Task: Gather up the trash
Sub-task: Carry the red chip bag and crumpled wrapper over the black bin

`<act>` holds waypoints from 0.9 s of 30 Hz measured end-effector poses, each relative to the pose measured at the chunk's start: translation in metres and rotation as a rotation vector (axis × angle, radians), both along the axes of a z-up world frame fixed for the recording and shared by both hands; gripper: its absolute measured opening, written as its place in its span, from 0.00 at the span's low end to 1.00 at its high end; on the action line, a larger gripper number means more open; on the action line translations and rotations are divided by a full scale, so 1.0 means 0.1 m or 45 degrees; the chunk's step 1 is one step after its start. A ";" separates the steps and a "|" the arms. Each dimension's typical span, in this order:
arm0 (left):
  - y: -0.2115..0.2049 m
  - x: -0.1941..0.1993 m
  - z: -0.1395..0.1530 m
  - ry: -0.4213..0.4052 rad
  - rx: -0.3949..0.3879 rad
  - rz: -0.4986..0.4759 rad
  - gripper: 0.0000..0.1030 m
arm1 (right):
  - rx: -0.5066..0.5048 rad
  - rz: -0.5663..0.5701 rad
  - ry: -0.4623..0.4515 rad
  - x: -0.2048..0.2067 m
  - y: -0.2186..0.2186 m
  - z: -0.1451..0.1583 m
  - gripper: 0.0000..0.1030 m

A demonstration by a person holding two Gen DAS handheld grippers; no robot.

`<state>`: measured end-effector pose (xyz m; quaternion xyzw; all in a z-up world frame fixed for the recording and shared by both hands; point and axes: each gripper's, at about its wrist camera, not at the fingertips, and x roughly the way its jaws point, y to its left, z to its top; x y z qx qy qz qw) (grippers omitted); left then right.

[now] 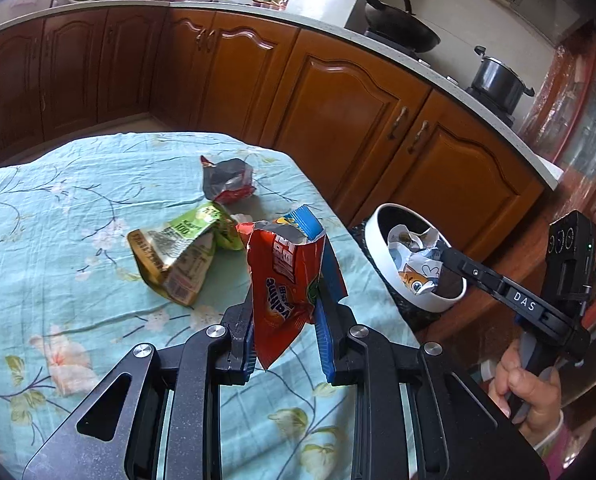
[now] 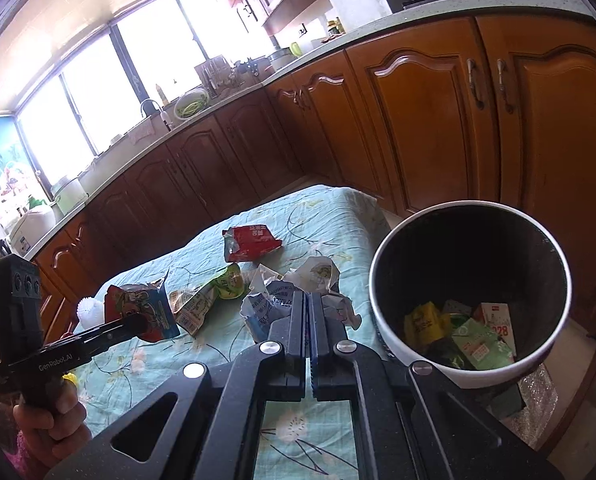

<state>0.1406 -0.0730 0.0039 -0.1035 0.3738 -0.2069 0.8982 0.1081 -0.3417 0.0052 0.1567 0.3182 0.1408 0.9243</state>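
Note:
My left gripper (image 1: pixel 286 312) is shut on a red snack bag (image 1: pixel 286 276) with a blue top, which it holds upright above the table. Its far end shows in the right wrist view, where the left gripper (image 2: pixel 138 326) still grips the same bag (image 2: pixel 146 308). My right gripper (image 2: pixel 310 304) is shut on a crumpled white wrapper (image 2: pixel 266 304). In the left wrist view the right gripper (image 1: pixel 446 254) holds that wrapper (image 1: pixel 414 268) over the white bin (image 1: pixel 372 240). The bin (image 2: pixel 382 320) has several wrappers inside. A green wrapper (image 1: pixel 186 256) and a red-and-silver wrapper (image 1: pixel 228 180) lie on the table.
A teal flowered cloth (image 1: pixel 58 220) covers the table. Just past its right edge stands the bin. Brown kitchen cabinets (image 1: pixel 338 100) run behind, with a wok (image 1: pixel 402 28) and a pot (image 1: pixel 498 80) on the stove. By the table's left edge sits a white knobbly ball (image 2: pixel 88 312).

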 end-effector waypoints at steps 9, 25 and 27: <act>-0.47 0.01 0.04 -0.005 0.032 -0.122 0.22 | 0.013 -0.117 -0.007 -0.17 -0.45 0.01 0.01; -1.25 0.22 0.12 -0.010 0.079 -0.296 0.22 | 0.018 -0.242 -0.001 -0.18 -0.92 -0.03 0.01; -1.36 0.26 0.12 -0.008 0.091 -0.319 0.22 | 0.017 -0.256 0.000 -0.16 -0.97 -0.03 0.01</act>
